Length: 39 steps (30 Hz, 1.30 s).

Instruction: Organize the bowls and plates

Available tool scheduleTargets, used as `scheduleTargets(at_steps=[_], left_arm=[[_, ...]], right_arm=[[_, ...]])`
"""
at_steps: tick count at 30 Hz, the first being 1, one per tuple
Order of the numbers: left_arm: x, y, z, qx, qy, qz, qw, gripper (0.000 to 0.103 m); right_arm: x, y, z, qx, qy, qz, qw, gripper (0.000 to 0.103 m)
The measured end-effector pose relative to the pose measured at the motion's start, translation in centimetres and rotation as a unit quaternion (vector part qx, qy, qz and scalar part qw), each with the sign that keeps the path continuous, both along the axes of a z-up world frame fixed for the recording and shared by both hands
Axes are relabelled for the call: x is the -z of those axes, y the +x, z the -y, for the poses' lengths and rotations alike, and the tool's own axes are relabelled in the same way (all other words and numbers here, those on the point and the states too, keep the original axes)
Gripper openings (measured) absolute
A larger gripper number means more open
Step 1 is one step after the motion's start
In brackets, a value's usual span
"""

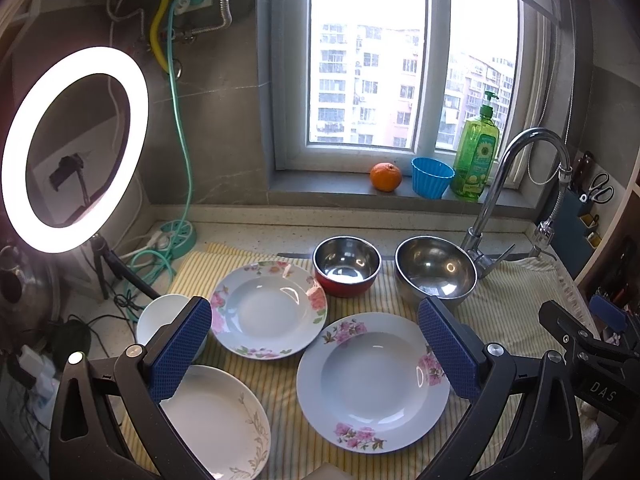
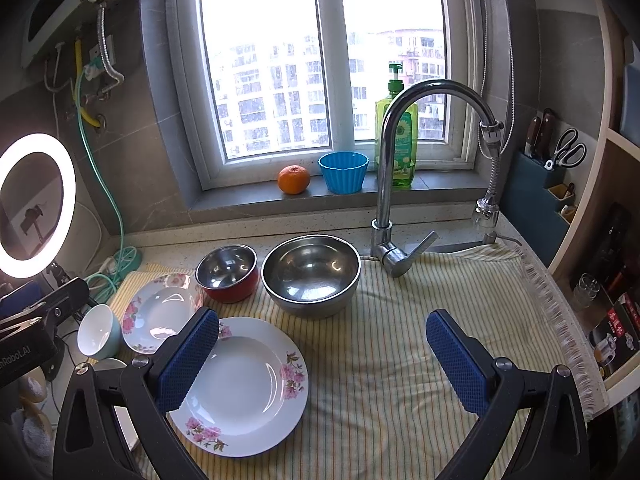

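Note:
Two pink-flowered plates lie on the striped cloth: a near plate [image 1: 372, 380] [image 2: 244, 388] and a far plate [image 1: 268, 312] [image 2: 160, 312]. A white plate with a brown leaf pattern [image 1: 216, 424] sits at the front left. A pale white-and-teal bowl [image 1: 160, 316] [image 2: 98, 332] stands at the left. Behind are a red steel-lined bowl [image 1: 346, 266] [image 2: 228, 272] and a larger steel bowl [image 1: 436, 272] [image 2: 312, 274]. My left gripper [image 1: 316, 344] hovers open above the plates, holding nothing. My right gripper [image 2: 322, 356] is open over the cloth, right of the near plate.
A faucet [image 2: 386, 184] rises behind the steel bowl. On the sill stand an orange [image 2: 294, 179], a blue cup [image 2: 344, 172] and a green soap bottle [image 2: 396, 140]. A ring light [image 1: 74, 148] and cables fill the left. A knife holder [image 2: 548, 168] stands at the right wall.

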<state>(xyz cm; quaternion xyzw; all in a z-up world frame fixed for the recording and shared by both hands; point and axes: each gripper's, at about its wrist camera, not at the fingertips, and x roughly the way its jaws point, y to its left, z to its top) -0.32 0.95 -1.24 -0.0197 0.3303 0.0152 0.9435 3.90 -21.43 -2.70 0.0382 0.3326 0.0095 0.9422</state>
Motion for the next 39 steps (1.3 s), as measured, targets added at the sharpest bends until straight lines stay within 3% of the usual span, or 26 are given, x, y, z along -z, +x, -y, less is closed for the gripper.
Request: scheduleTargets(at_steps=[18,33,36,39], left_arm=[[1.2,0.8,0.3,0.013,-0.006,-0.017,0.9998,0.102],[3.2,1.5,-0.7,-0.003,-0.005,-0.047,0.9989,0.102],[3.6,1.7,-1.2,-0.004,-0.007,-0.052,0.9986,0.1],[4.1,2.0,-1.8,-0.005,-0.012,-0.063,0.9979,0.096]], right_arm=[[0.6,0.6,0.2,0.01,-0.013,-0.01,1.0,0.103],[2.1,1.3,0.1,0.01,-0.028,-0.018,0.999,0.103],[2.5,1.4,0.1,0.006,-0.032,-0.019,0.999,0.099],[3.1,1.8,0.4,0.001,-0.025,-0.028,0.999,0.088]])
